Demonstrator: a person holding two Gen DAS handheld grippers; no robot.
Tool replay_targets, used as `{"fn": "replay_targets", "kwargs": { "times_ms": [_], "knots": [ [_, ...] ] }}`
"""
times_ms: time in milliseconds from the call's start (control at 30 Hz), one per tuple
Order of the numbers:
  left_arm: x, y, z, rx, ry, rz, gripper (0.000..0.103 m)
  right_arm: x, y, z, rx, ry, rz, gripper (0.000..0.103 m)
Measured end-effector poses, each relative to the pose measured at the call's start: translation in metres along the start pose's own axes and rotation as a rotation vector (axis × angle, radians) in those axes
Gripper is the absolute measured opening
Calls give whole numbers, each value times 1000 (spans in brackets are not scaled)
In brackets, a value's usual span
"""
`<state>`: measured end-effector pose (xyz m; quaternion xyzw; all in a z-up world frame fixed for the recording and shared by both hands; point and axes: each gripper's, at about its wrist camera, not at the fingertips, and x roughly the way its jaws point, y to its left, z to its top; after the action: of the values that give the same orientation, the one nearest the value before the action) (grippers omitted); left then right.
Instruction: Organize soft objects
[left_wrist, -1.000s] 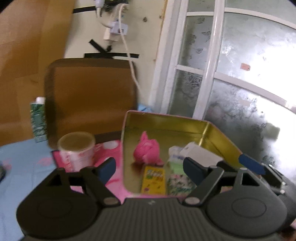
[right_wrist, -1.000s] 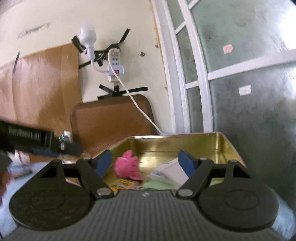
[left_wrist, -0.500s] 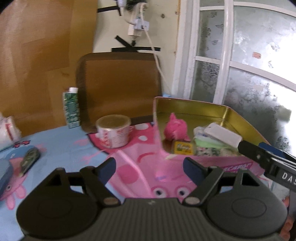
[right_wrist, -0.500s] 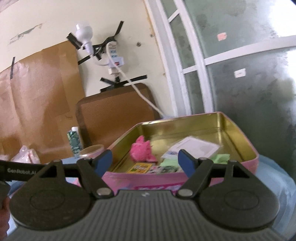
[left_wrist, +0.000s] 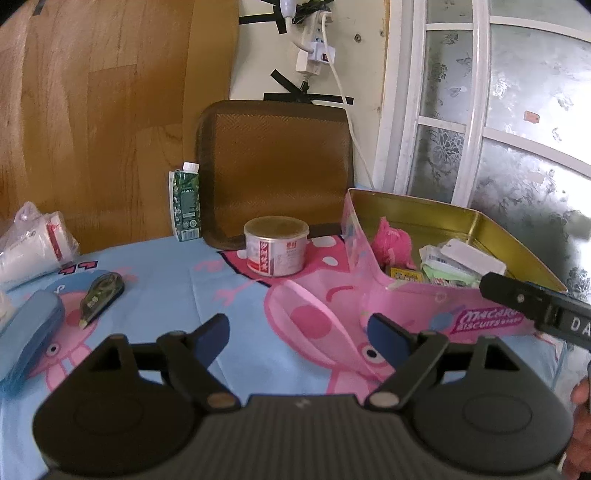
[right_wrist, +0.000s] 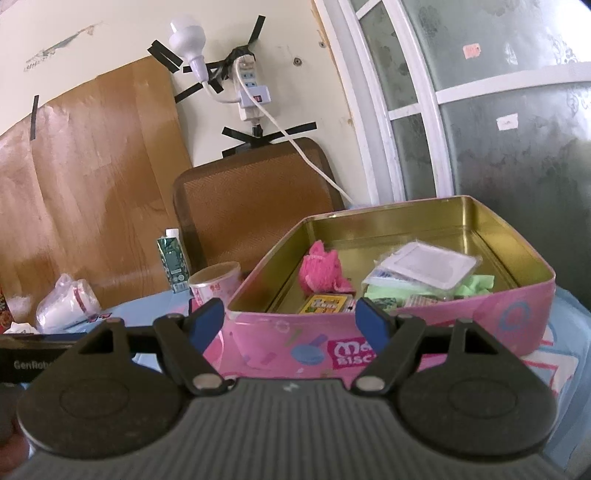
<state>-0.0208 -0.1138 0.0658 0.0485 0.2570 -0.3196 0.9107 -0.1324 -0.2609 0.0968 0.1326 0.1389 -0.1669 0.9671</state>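
A pink biscuit tin (left_wrist: 436, 314) (right_wrist: 424, 332) with a gold inside stands on the cartoon tablecloth. In it lie a fuzzy pink soft toy (left_wrist: 393, 242) (right_wrist: 321, 271), a yellow packet (right_wrist: 327, 304), a clear-wrapped white pack (right_wrist: 424, 264) and green pieces (right_wrist: 476, 284). My left gripper (left_wrist: 299, 336) hovers over the cloth, left of the tin; its jaws are opening with nothing between them. My right gripper (right_wrist: 290, 321) is open and empty in front of the tin's near wall. Its tip (left_wrist: 535, 306) shows at the right of the left wrist view.
A round can (left_wrist: 276, 251) and a green carton (left_wrist: 184, 205) stand behind. A correction tape (left_wrist: 101, 295), a blue case (left_wrist: 27, 332) and a plastic bag of tissue (left_wrist: 29, 243) lie at the left. A brown chair back (left_wrist: 275, 162) stands at the table's far edge.
My left gripper has drawn back and swung left away from the tin, bringing the left side of the table into view. My right gripper has backed off a little, so the whole tin shows.
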Motion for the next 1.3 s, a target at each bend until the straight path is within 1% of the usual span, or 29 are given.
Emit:
{"fn": "replay_targets", "kwargs": {
  "times_ms": [200, 267, 300, 567, 700, 867, 1000, 1133, 1300],
  "knots": [
    [-1, 5, -7, 6, 5, -19, 86, -5, 11, -3, -16, 3, -4, 80],
    [0, 8, -10, 7, 10, -21, 91, -4, 13, -3, -20, 10, 4, 80],
    [0, 9, -12, 7, 11, -16, 92, -3, 15, -4, -24, 14, 9, 80],
    [5, 35, -26, -29, 49, 17, 94, 3, 29, -10, -51, 36, 24, 80],
    [8, 47, -32, -50, 64, 17, 95, 5, 31, -13, -48, 58, 25, 80],
    [16, 48, -42, -42, 75, 6, 97, 4, 34, -16, -56, 67, 12, 80],
    [25, 51, -48, -47, 114, 4, 97, 5, 31, -22, -31, 95, -7, 80],
    [25, 52, -50, -48, 111, 3, 98, 9, 26, -27, 0, 131, -12, 80],
    [25, 49, -51, -31, 111, 6, 98, 8, 33, -29, -6, 126, -10, 80]
  ]
}}
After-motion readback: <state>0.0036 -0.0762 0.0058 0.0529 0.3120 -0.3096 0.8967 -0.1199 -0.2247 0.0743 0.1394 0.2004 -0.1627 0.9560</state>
